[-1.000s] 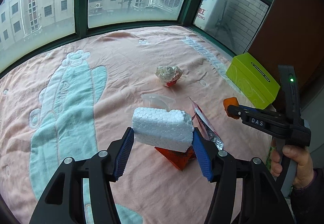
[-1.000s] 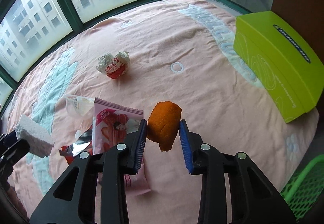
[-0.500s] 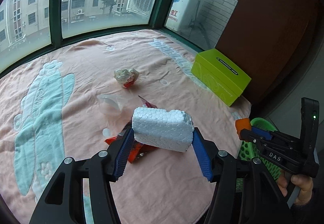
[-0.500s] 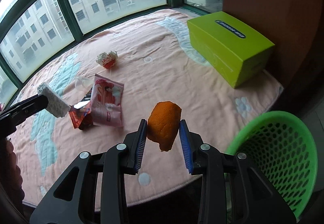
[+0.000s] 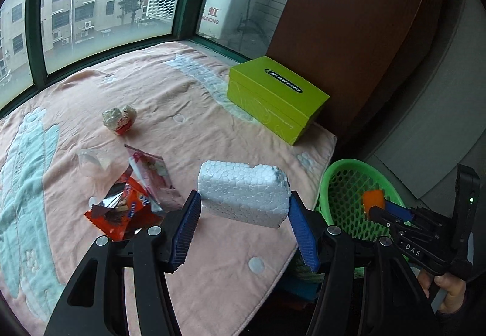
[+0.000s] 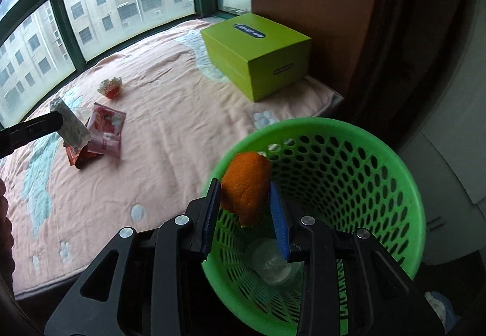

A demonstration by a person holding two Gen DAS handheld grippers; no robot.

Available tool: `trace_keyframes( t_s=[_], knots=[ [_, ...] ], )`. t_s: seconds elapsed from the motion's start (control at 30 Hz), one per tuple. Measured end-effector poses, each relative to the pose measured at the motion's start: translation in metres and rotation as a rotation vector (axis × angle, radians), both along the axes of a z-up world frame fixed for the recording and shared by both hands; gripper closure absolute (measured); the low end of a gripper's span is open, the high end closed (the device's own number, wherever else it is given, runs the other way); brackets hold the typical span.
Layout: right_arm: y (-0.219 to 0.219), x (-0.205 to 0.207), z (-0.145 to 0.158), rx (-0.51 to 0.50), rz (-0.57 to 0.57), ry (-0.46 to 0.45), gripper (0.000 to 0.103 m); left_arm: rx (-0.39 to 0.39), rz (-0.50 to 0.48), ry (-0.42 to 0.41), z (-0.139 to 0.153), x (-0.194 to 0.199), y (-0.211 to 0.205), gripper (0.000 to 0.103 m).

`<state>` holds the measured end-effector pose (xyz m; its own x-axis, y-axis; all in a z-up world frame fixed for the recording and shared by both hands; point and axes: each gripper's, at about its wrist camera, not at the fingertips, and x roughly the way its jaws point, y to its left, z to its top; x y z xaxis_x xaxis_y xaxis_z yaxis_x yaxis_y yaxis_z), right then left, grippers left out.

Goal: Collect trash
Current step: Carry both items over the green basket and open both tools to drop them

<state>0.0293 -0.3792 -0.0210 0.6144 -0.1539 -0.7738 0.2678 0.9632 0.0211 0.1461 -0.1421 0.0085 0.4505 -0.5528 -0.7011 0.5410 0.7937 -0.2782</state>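
The right gripper (image 6: 246, 205) is pinching an orange peel (image 6: 246, 185) between its blue pads and holding it over the open mouth of the green basket (image 6: 407, 184), which is standing on the floor just beside the near right corner of the bed (image 6: 170, 123). A clear plastic piece (image 6: 273, 263) is lying at the basket's bottom. The left gripper (image 5: 243, 223) is clamping a white foam block (image 5: 243, 191) above the pink blanket, near the basket. On the blanket, a red wrapper (image 5: 121, 211) and a pink packet (image 5: 152, 175) are lying touching each other, a crumpled wrapper (image 5: 119, 120) is sitting farther away, and a green box (image 5: 273, 99) is resting at the far right.
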Motion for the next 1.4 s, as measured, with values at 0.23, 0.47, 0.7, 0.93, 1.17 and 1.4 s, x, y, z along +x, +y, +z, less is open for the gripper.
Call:
trace_keyframes(
  t_s=[0.23, 0.47, 0.7, 0.93, 1.17, 1.4],
  knots=[
    [-0.033, -0.024, -0.005, 0.004, -0.08, 0.009, 0.068, 0.003, -0.066, -0.005, 0.006, -0.012, -0.036, 0.046],
    [-0.058, -0.043, -0.008, 0.014, -0.138, 0.004, 0.056, 0.009, -0.137, -0.014, 0.013, -0.023, -0.075, 0.046],
    [-0.072, -0.062, -0.004, 0.025, -0.181, -0.014, 0.052, 0.026, -0.207, -0.011, 0.009, -0.034, -0.112, 0.046],
    [-0.082, -0.082, 0.006, 0.023, -0.22, -0.056, 0.035, 0.045, -0.269, 0.011, 0.001, -0.048, -0.143, 0.046],
    [-0.092, -0.093, 0.01, 0.04, -0.254, -0.083, 0.026, 0.069, -0.315, 0.034, -0.009, -0.058, -0.17, 0.046],
    [-0.096, -0.102, 0.01, 0.058, -0.275, -0.094, 0.025, 0.069, -0.345, 0.057, -0.016, -0.063, -0.188, 0.044]
  ],
)
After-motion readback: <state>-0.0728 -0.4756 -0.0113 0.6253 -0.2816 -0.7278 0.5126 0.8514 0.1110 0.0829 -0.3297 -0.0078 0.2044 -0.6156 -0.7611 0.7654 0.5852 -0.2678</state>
